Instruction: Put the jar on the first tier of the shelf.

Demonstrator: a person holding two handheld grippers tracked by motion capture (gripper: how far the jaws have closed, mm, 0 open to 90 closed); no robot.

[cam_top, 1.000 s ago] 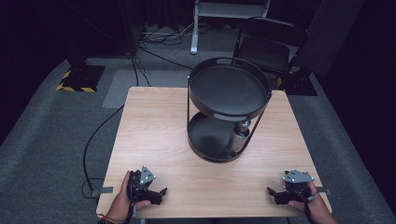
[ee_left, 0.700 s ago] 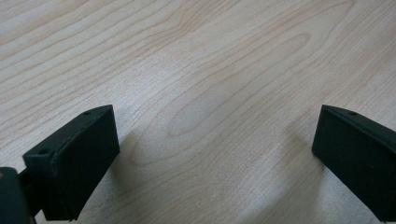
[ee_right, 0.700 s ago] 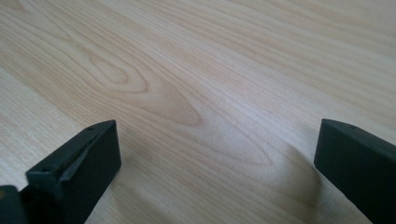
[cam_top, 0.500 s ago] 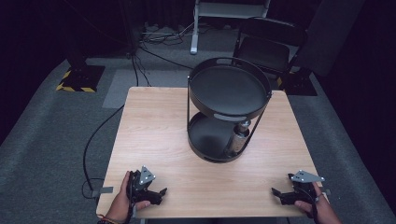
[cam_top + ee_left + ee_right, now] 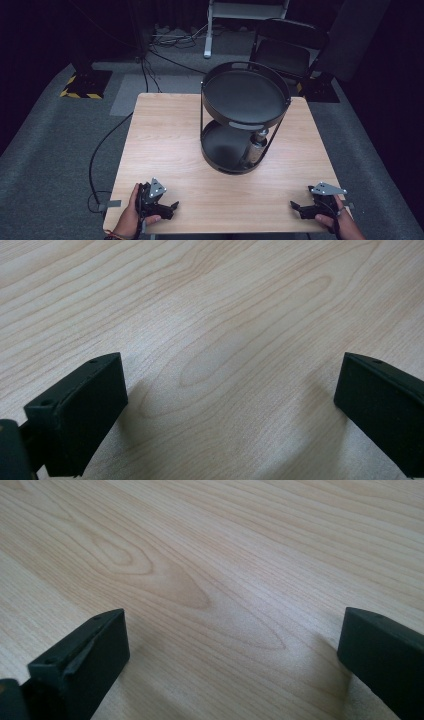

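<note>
A black two-tier round rack [image 5: 245, 92] stands at the back middle of the wooden table [image 5: 165, 135]. On its lower tier [image 5: 220, 147] stands a bottle [image 5: 254, 149] at the right side, partly hidden by the upper tray. My left gripper [image 5: 172, 206] rests at the table's front left, jaws wide apart over bare wood [image 5: 225, 365]. My right gripper [image 5: 295, 207] sits at the front right corner, also open, with only wood [image 5: 230, 610] between its jaws. Both lie well in front of the rack.
A black chair [image 5: 290, 50] and a white stand [image 5: 247, 7] are on the grey carpet behind the table. A cable [image 5: 100, 155] runs along the floor at the left. A yellow-striped base [image 5: 80, 87] sits far left.
My right gripper has shifted a little rightward and nearer the front edge. The left gripper has stayed put.
</note>
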